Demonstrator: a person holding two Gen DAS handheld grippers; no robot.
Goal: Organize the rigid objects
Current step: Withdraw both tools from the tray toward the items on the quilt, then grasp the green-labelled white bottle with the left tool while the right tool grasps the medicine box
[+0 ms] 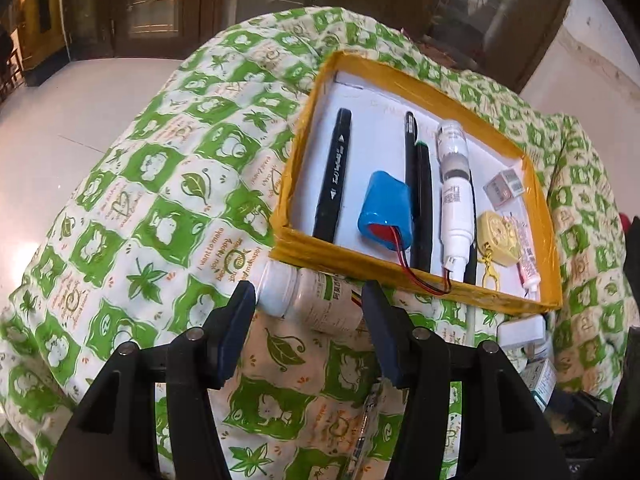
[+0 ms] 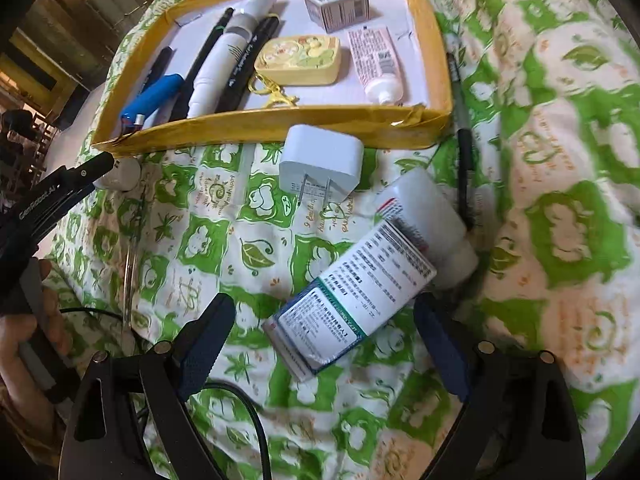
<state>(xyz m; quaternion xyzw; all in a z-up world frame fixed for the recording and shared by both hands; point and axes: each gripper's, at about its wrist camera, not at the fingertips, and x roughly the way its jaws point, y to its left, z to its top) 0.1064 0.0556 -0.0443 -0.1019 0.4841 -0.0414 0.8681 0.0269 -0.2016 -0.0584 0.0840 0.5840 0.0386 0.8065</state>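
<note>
A yellow-rimmed tray (image 1: 404, 278) (image 2: 256, 126) on the green-patterned cloth holds markers, a blue battery pack (image 1: 384, 216), a white tube, a yellow tin (image 2: 298, 60) and a small carton. A white bottle (image 1: 308, 304) lies on its side just outside the tray's near wall. My left gripper (image 1: 308, 298) spans it end to end, with both tips meeting its ends. My right gripper (image 2: 324, 316) stands open over a green-and-white medicine box (image 2: 348, 292), which lies between the fingers untouched. A second white bottle (image 2: 432, 216) leans behind that box.
A white charger plug (image 2: 320, 164) (image 1: 520, 332) sits in front of the tray. A black pen (image 2: 464, 160) lies along the tray's right side. A thin metal tool (image 2: 132, 248) and a black cable (image 2: 244, 404) lie at lower left, near a person's hand (image 2: 24, 320).
</note>
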